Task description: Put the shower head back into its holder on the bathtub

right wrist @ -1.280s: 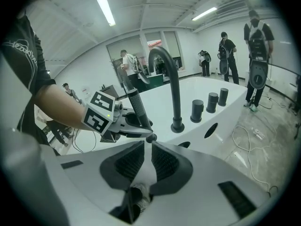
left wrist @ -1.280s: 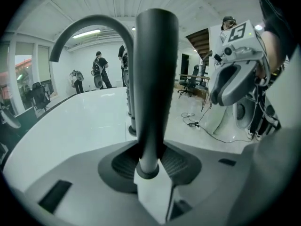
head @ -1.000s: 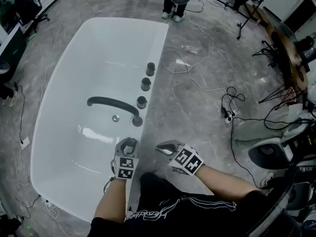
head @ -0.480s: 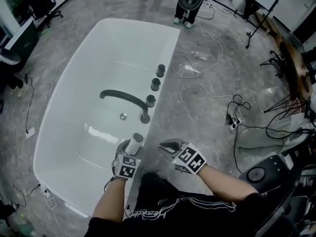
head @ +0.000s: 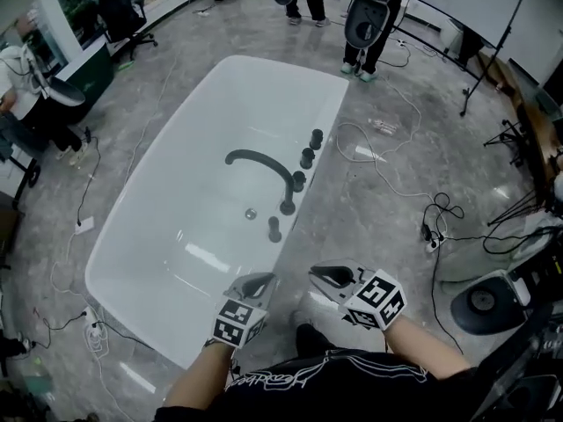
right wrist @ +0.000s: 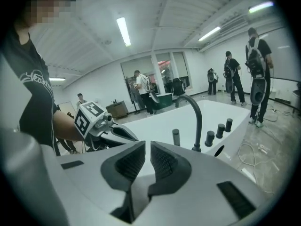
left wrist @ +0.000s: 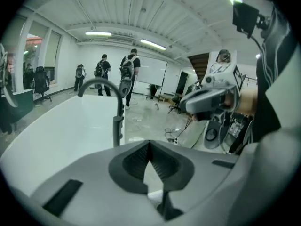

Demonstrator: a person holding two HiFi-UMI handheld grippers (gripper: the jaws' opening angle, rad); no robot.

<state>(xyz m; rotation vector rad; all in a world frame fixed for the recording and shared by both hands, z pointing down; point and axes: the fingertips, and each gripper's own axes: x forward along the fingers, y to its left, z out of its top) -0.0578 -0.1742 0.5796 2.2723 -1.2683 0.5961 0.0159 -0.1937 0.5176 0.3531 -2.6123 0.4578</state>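
While left hand-held gripper sits shut empty, right one closes.

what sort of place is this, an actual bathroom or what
Probably a studio or lab, not a home bathroom: the bathtub stands alone on an open grey floor, with loose cables trailing beside it and several people standing about at the far end.

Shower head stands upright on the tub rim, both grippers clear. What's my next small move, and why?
Probably none beyond holding clear: the shower head stands upright on the bathtub rim beside the spout, the left gripper is shut and empty, the right gripper's fingers are closing on nothing.
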